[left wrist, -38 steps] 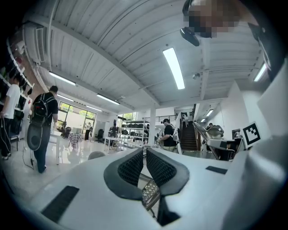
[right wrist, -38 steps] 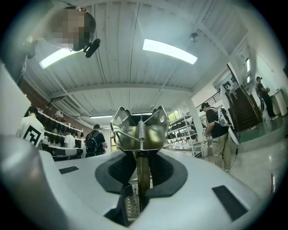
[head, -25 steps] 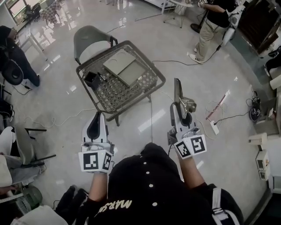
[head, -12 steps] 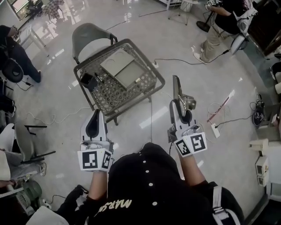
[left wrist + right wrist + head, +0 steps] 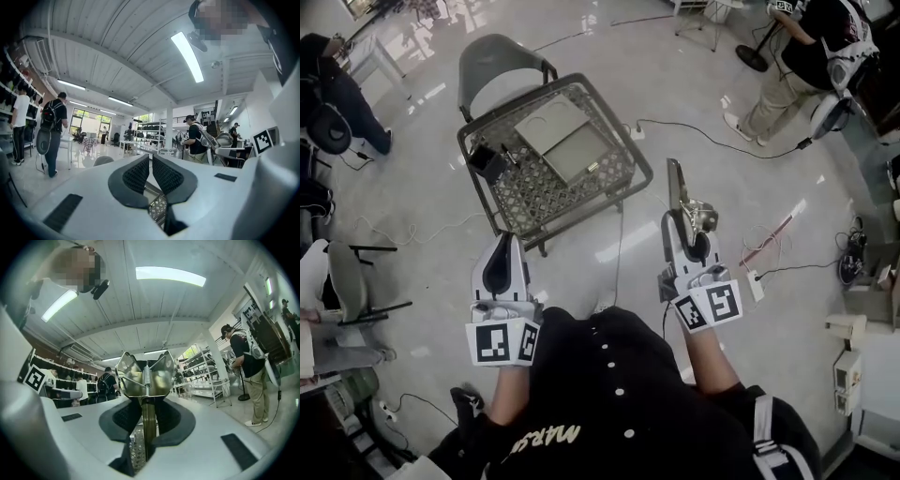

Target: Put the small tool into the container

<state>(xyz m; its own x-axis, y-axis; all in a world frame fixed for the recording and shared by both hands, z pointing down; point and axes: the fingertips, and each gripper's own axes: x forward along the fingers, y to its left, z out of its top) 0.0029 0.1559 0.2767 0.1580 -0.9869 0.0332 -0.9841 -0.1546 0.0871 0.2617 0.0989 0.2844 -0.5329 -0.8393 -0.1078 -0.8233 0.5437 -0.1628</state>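
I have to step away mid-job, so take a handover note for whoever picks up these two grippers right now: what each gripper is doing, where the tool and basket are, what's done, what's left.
Right gripper: jaws shut on the small metal tool, which sticks out past them.
Left gripper: jaws together, nothing between them.
Wire basket: ahead and to the left, raised on legs, with flat grey trays already inside.
Done: the tool is in hand.
Left: carry the tool over the basket and release it inside.
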